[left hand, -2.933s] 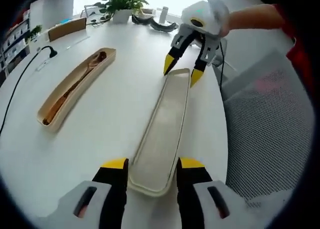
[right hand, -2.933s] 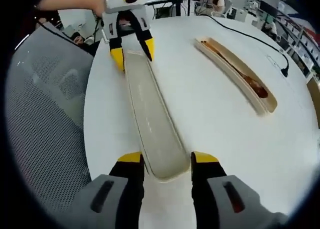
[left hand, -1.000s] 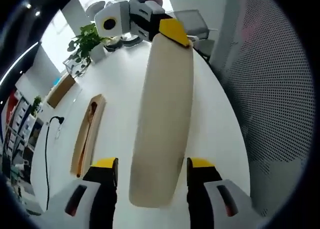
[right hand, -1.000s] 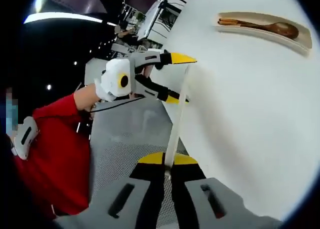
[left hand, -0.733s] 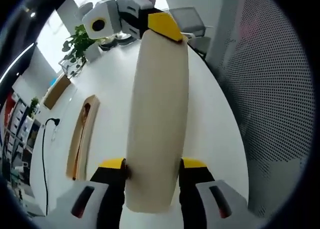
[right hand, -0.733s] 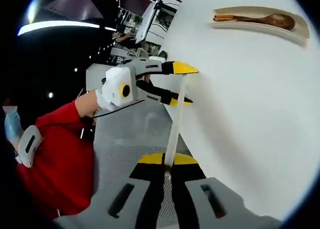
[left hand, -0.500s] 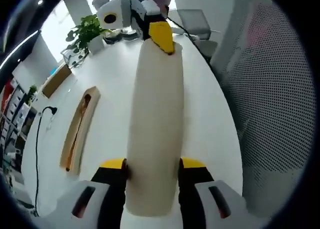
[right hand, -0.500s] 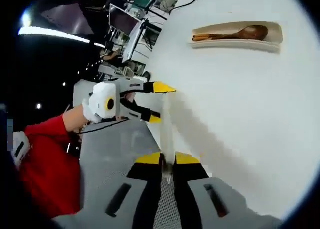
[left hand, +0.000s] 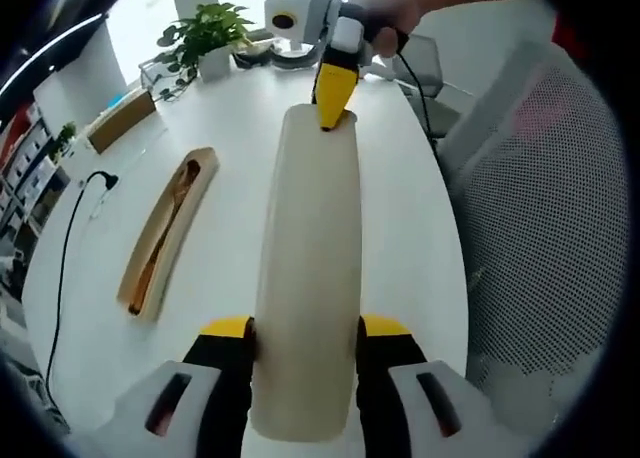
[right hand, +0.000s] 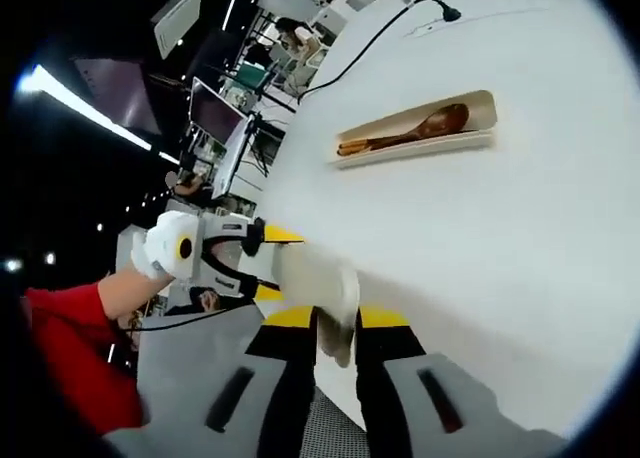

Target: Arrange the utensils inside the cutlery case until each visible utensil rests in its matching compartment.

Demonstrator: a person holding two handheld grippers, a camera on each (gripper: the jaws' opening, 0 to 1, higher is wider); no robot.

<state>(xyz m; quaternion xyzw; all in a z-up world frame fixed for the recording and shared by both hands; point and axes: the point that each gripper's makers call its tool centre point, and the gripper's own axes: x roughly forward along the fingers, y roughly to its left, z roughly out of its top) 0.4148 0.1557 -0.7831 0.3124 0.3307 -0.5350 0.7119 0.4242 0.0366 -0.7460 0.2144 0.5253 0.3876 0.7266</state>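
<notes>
A long cream case lid [left hand: 308, 278] is held off the white table [left hand: 230, 278] by both ends, smooth side toward the left gripper view. My left gripper [left hand: 305, 330] is shut on its near end. My right gripper [left hand: 328, 113] pinches the far end. In the right gripper view, my right gripper [right hand: 338, 318] is shut on the lid's end [right hand: 322, 273], with the left gripper [right hand: 280, 266] just beyond. The open case base [left hand: 165, 233] lies on the table to the left, holding a wooden spoon [right hand: 440, 121] and chopsticks.
A grey mesh chair [left hand: 540, 228] stands off the table's right edge. A black cable [left hand: 70, 238] runs along the left side. A potted plant [left hand: 205, 33] and a wooden box [left hand: 120, 118] sit at the far end. A person's red sleeve [right hand: 70, 348] shows.
Both grippers have closed on the lid's ends and lifted it off the table. The lid has turned over, and in the last half second it has rolled toward level.
</notes>
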